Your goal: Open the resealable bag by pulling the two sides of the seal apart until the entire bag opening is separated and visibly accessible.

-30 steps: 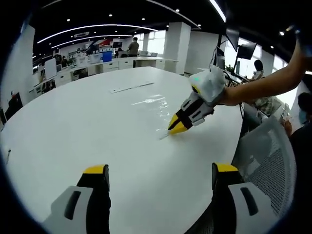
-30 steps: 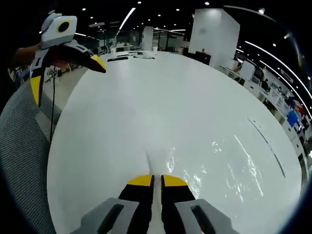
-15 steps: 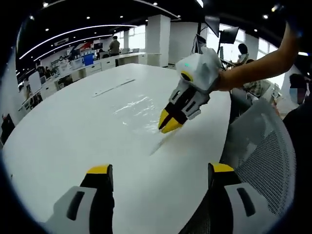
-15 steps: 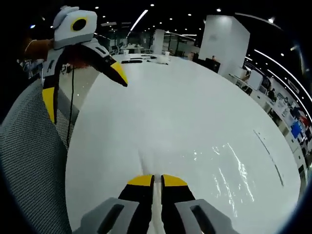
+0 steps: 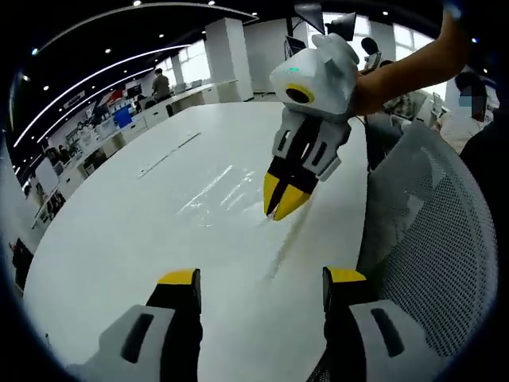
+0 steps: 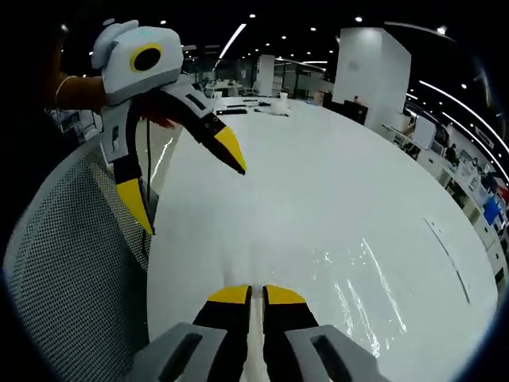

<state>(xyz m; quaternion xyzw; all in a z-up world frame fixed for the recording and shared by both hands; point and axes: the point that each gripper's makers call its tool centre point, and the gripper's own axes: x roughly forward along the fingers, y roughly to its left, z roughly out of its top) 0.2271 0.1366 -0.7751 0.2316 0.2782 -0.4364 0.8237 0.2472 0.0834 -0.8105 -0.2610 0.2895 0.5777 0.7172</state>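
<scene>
No text, label, brand, number or sign can be read in either view; the far desks and screens in the left gripper view carry coloured patches that may be signage, but they are too small and blurred to make out; the grippers' housings show no legible marking.

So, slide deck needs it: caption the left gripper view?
Right gripper pinches the clear resealable bag on the white table while the open left gripper approaches.

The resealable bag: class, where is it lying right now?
In the left gripper view the resealable bag lies flat on the white table, its near corner pinched by the right gripper.
</scene>
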